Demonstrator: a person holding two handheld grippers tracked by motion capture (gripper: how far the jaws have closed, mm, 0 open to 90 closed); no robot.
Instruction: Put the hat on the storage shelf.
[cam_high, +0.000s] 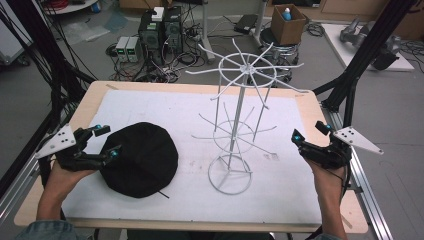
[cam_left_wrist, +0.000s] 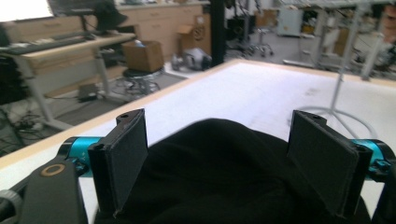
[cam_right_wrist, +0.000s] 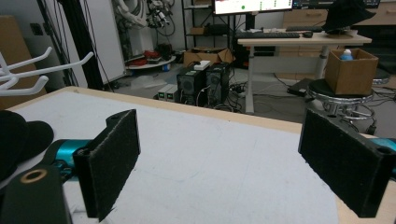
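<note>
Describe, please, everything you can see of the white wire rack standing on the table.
The white wire rack stands upright on the white mat, right of the black cloth hat. It looks like painted metal: a round ring base, a slim central pole, and two tiers of a hoop with straight arms spreading outward, the top tier wider, with thin rods hanging from it. Nothing hangs on it. Neither gripper touches it; the hat lies apart from its base.
</note>
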